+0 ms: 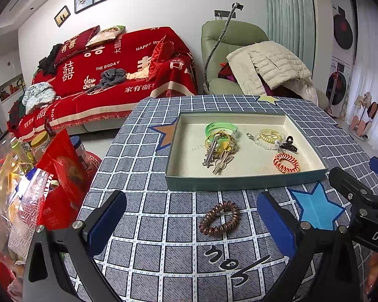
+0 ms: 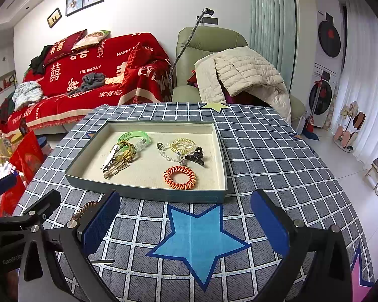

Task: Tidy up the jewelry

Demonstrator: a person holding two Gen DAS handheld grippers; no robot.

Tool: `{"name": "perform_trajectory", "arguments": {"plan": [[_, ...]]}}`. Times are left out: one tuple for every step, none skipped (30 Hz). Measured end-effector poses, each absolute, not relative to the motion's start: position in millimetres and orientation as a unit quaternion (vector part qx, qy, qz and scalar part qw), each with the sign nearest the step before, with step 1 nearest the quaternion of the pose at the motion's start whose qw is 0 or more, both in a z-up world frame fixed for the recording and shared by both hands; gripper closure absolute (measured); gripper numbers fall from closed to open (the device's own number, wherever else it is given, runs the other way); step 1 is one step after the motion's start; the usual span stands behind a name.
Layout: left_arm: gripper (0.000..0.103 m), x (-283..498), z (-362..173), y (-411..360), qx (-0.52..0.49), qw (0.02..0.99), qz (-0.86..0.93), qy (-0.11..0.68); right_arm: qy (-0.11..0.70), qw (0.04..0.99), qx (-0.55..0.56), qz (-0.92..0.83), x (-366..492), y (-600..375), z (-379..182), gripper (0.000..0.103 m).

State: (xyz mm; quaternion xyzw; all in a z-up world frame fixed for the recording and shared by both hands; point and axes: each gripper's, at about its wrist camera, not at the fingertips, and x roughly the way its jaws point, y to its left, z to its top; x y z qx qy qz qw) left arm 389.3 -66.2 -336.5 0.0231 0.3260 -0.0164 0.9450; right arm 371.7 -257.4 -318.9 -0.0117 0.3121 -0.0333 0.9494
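Both grippers hang spread wide and empty over the checked counter [image 1: 148, 251].

Left gripper [image 1: 191, 221] frames a brown coil hair tie [image 1: 219, 218] lying on the cloth; at its 12 o'clock sits the tray [image 1: 244, 182] holding a green bracelet [image 1: 220, 127], orange coil tie [image 1: 286, 163] and black claw clip [image 1: 287, 144]. Right gripper [image 2: 186, 222] hovers over a blue star [image 2: 199, 239].
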Motion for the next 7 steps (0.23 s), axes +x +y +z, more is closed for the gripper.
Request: {"name": "perform_trajectory", "arguments": {"plan": [[0.000,390.8,-336.3,-65.9,0.023,0.945,-0.017,0.326,0.312,0.949,-0.011,-0.033,372.1,-257.5,-318.8,0.000],[0.000,389.2,-336.6,-66.4,0.024,0.945,-0.017,0.325,0.312,0.949,-0.012,-0.033,372.2,-257.6,-318.8,0.000],[0.000,389.0,-336.2,-66.1,0.024,0.946,-0.018,0.324,0.312,0.949,-0.012,-0.033,371.7,-257.1,-318.8,0.000],[0.000,388.7,-335.6,-66.1,0.023,0.946,-0.020,0.322,0.312,0.949,-0.012,-0.033,372.0,-257.5,-318.7,0.000],[0.000,388.8,-334.6,-65.7,0.022,0.947,-0.020,0.321,0.312,0.949,-0.012,-0.033,371.8,-257.4,-318.6,0.000],[0.000,389.5,-333.0,-65.2,0.021,0.947,-0.021,0.321,0.312,0.949,-0.012,-0.033,372.2,-257.5,-318.7,0.000],[0.000,389.5,-332.6,-65.4,0.021,0.947,-0.022,0.321,0.312,0.949,-0.012,-0.033,372.1,-257.4,-318.7,0.000]]}}
